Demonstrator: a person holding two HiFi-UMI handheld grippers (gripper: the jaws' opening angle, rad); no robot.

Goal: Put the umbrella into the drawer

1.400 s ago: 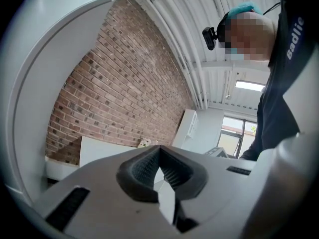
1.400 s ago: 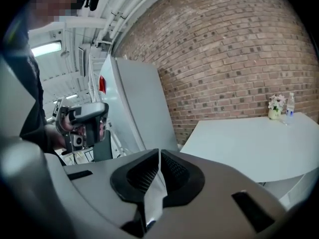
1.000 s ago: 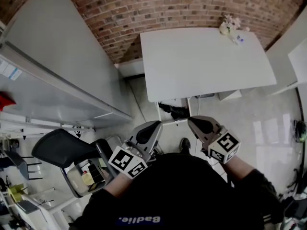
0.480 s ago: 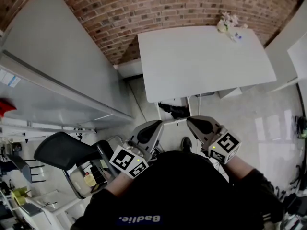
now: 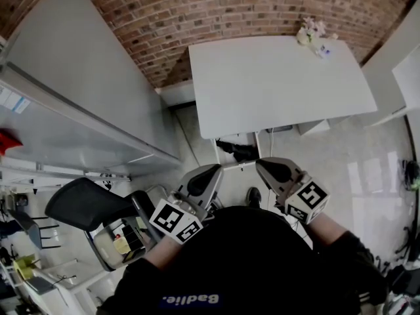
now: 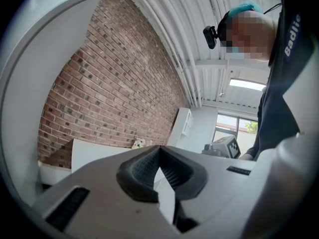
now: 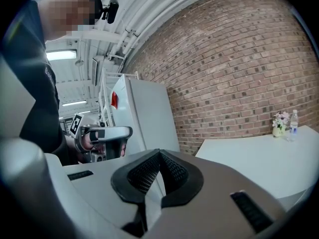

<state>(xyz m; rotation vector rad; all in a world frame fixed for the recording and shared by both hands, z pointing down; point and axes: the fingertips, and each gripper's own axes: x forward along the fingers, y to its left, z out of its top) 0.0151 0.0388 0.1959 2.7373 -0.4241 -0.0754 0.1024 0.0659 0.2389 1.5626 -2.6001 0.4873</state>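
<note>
The left gripper (image 6: 160,150) is held with its ribbed pads pressed together at the tips. Nothing is pinched between them, and only a narrow pale slit is seen below the meeting point. The right gripper (image 7: 159,154) is likewise closed tip to tip and empty. In the head view both are held side by side close to the person's chest, a small gap apart, and are pointed toward the near edge of the white table (image 5: 282,87).

The umbrella cannot be identified with certainty. A dark object (image 5: 237,151) is seen low down under the table's near edge, just ahead of the gripper tips, but it is too small for its shape to be read.

A small bunch of flowers (image 5: 311,30) and a bottle (image 5: 326,52) are placed at the table's far right corner, near the brick wall (image 5: 216,12). On the left, the room is narrowed by a tall grey cabinet (image 5: 79,84), and a black chair (image 5: 85,203) is set near the left gripper. On the right, open pale floor (image 5: 367,169) is seen beside the table and beyond its corner.
</note>
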